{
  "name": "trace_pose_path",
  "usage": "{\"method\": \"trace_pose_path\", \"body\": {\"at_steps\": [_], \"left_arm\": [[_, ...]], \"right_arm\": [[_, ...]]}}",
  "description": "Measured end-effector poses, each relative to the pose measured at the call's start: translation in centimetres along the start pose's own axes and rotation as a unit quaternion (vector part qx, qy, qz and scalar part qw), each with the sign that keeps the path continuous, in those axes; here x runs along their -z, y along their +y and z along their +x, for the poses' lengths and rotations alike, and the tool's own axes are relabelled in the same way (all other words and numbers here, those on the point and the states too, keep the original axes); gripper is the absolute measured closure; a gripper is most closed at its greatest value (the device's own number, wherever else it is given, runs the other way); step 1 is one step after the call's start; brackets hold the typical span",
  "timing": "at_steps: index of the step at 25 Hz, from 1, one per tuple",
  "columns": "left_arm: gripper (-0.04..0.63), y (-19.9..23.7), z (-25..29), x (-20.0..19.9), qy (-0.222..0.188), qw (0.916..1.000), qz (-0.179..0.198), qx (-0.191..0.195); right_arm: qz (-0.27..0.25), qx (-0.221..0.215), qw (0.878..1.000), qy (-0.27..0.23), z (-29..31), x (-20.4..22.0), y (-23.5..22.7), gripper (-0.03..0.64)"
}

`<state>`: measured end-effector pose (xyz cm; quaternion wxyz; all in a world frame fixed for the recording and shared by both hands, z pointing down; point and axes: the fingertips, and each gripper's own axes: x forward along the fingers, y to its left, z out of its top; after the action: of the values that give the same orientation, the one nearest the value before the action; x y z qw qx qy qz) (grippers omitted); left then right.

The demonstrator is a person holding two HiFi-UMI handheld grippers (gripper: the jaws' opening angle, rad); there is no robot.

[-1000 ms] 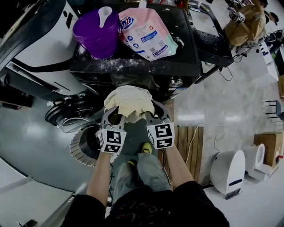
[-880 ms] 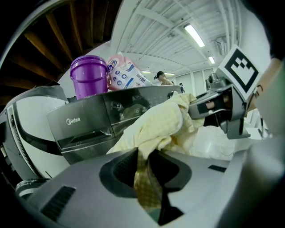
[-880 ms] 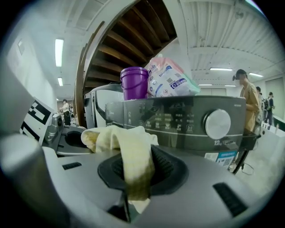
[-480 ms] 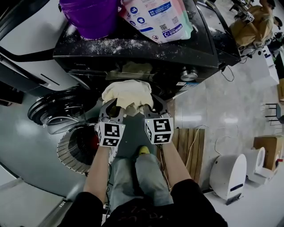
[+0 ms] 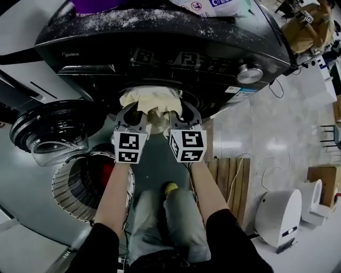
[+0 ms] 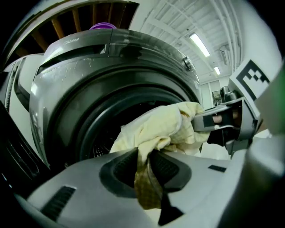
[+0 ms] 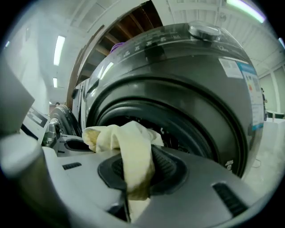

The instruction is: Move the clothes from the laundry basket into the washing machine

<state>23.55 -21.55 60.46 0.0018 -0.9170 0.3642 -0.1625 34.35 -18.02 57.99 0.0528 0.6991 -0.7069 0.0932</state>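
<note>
Laundry basket (image 5: 69, 186) in head view only, beside open door (image 5: 50, 128)

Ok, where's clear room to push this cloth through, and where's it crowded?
Free: the dark drum mouth inside the door ring, behind the cloth held by left gripper and right gripper. Crowded: machine top, with purple tub and detergent bag; open door and basket at left.

Yellow cloth (image 5: 149, 99) has sunk to washer opening (image 6: 91, 131)
</note>
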Motion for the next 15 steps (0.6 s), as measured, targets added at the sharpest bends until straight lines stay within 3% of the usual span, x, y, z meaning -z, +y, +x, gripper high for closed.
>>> {"method": "trace_pose_path", "body": {"at_steps": [10, 15], "left_arm": [[0.502, 2.0, 6.2, 2.6, -0.040, 0.9991, -0.011, -0.009], [0.503, 2.7, 9.4, 3.5, -0.053, 0.9982, -0.028, 0.007]], "right_arm": [[0.005, 0.018, 0.999, -0.038, 6.0, 3.3, -2.3, 0.540], [0.010, 0.025, 0.998, -0.051, 8.7, 4.6, -3.9, 0.537]]}}
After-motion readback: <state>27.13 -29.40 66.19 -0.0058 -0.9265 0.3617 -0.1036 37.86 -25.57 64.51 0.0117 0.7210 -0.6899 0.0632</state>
